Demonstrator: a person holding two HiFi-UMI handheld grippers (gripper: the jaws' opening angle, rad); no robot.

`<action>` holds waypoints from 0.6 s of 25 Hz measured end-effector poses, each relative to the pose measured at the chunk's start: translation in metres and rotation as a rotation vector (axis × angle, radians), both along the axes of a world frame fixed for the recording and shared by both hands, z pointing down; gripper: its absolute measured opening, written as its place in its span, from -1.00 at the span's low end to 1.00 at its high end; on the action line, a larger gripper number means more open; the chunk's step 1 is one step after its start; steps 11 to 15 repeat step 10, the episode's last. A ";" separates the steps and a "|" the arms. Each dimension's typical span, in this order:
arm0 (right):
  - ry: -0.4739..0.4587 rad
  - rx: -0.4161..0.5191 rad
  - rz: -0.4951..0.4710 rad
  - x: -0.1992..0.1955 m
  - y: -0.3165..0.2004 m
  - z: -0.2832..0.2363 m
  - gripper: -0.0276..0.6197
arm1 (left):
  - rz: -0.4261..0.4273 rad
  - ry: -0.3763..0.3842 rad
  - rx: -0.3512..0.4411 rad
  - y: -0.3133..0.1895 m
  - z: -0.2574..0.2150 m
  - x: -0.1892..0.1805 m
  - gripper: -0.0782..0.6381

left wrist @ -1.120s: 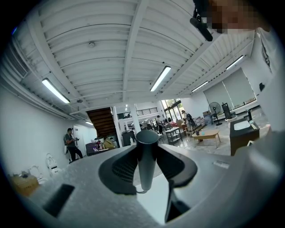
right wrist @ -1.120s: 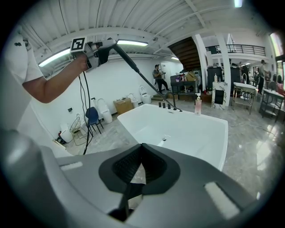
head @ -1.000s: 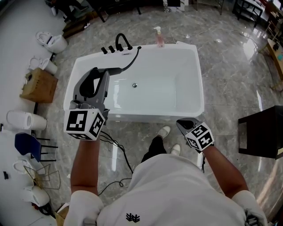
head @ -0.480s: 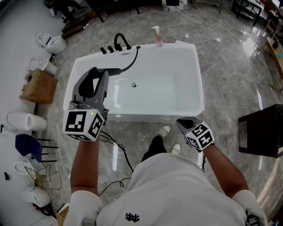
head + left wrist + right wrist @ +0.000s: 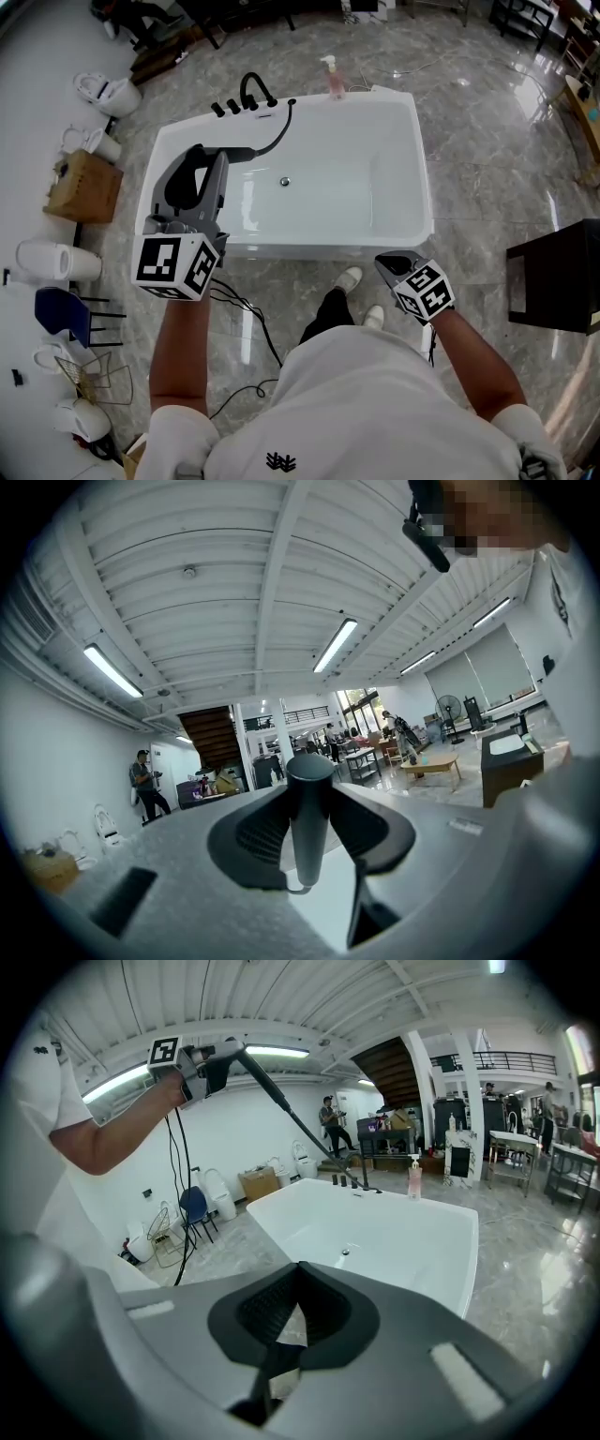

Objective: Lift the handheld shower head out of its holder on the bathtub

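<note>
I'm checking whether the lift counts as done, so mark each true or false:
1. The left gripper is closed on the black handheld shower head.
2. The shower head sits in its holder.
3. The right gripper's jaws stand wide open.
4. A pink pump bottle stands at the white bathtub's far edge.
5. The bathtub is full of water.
1. True. The left gripper clamps the black handheld shower head.
2. False. It is held up, away from the black faucet set, and the black hose runs between them.
3. False. The right gripper is shut and empty.
4. True. The pink pump bottle is there.
5. False. The white bathtub is dry, with its drain bare.
</note>
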State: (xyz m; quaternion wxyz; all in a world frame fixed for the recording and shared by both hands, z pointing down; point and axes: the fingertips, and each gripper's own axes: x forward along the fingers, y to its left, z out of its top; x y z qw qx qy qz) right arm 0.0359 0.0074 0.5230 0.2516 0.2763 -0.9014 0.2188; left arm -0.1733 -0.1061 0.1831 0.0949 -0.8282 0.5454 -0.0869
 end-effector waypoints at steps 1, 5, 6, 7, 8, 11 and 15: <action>0.001 -0.001 0.000 0.000 0.000 0.000 -0.88 | 0.002 -0.001 0.001 -0.001 -0.001 0.001 -0.39; 0.000 -0.001 0.004 0.002 -0.002 0.000 -0.89 | 0.008 -0.003 0.002 -0.004 -0.004 0.004 -0.39; 0.000 0.000 0.005 0.003 -0.002 0.000 -0.88 | 0.008 -0.004 0.003 -0.004 -0.004 0.005 -0.39; 0.000 0.001 0.006 0.004 -0.002 0.000 -0.89 | 0.008 -0.004 0.004 -0.005 -0.005 0.006 -0.39; -0.001 0.002 0.008 0.006 -0.003 0.000 -0.89 | 0.008 -0.005 0.005 -0.005 -0.005 0.007 -0.39; -0.002 0.004 0.010 0.008 -0.003 0.000 -0.88 | 0.008 -0.007 0.006 -0.006 -0.006 0.009 -0.39; -0.002 0.004 0.010 0.008 -0.003 0.000 -0.88 | 0.008 -0.007 0.006 -0.006 -0.006 0.009 -0.39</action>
